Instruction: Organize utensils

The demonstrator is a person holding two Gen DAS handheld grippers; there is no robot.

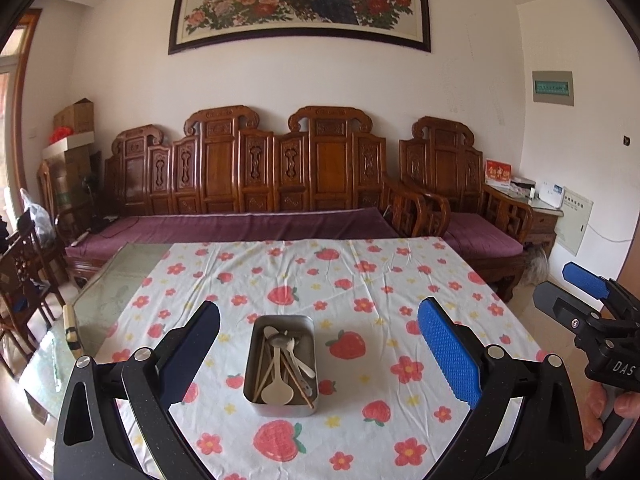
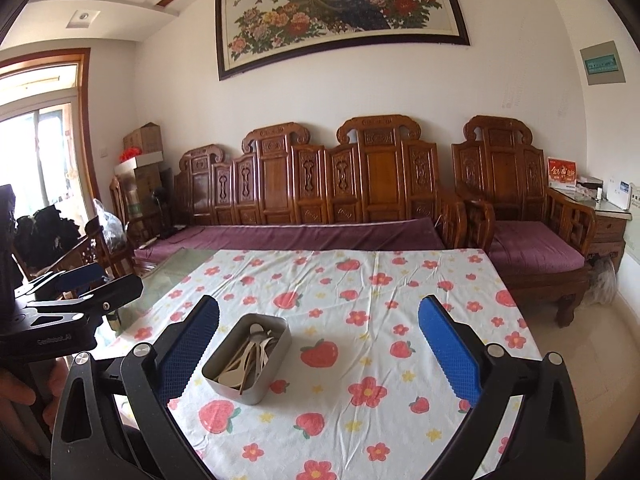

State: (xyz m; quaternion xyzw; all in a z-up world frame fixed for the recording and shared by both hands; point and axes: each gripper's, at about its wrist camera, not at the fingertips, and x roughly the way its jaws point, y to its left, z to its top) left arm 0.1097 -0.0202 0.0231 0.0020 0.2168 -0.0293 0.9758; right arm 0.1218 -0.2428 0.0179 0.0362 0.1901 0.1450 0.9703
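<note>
Left claw (image 1: 318, 344) sits nearest the lens, fingers spread wide, holding nothing, touching nothing. Blue ribbed pads (image 1: 450, 354) face inward. Right claw (image 2: 318, 340) same: fully spread, empty, hovering above the cloth. Each claw also shows at the edge of the other's view, with a hand (image 1: 618, 412) gripping its handle.

Metal tin (image 1: 281, 364) stands on the desk, centred between the left claw's fingers; in the right wrist view it sits near the left finger, apart from it. Utensils (image 1: 282, 366) lie piled inside the tin: pale spoons, metal spoons, chopsticks, mostly lengthwise. No loose utensils seen on the cloth.

Desk is covered by a white tablecloth (image 1: 360, 280) with strawberries and flowers, creased; bare glass top (image 1: 108, 284) shows at far left.

Far side: carved wooden sofa (image 1: 256, 168) with purple cushions, matching armchair (image 1: 460, 184) to the right, peacock painting (image 1: 300, 0) above, cardboard boxes (image 1: 74, 120) in the left corner.
</note>
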